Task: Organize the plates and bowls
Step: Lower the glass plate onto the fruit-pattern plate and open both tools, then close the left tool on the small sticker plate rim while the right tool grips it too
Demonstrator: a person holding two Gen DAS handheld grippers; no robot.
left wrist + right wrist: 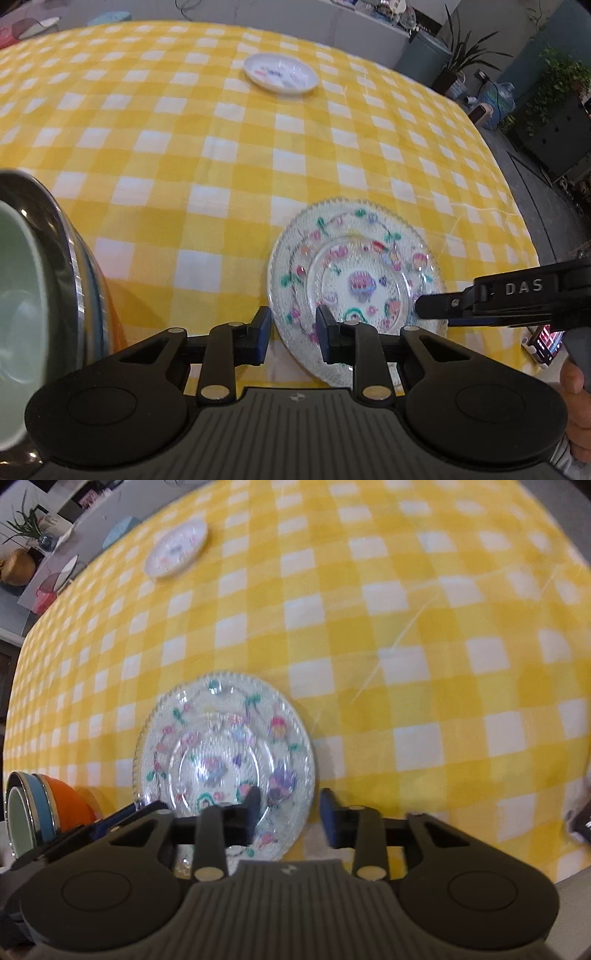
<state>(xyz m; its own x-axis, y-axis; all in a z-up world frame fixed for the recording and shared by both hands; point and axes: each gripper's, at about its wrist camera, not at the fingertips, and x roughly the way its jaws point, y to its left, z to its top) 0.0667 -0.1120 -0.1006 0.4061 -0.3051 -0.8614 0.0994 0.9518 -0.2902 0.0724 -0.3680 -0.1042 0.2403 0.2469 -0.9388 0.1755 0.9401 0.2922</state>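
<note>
orange bowl [75, 805] only right view, thumb [571, 376] only left

Surface: a yellow-and-white checked cloth [221, 155] is covering it.
Near edge: a clear glass plate [354, 280] (painted with coloured figures) is lying flat on the cloth.
Far side: a small white plate [280, 74] is sitting well apart from it.
Left: nested bowls [44, 808] are resting on the cloth.
</note>
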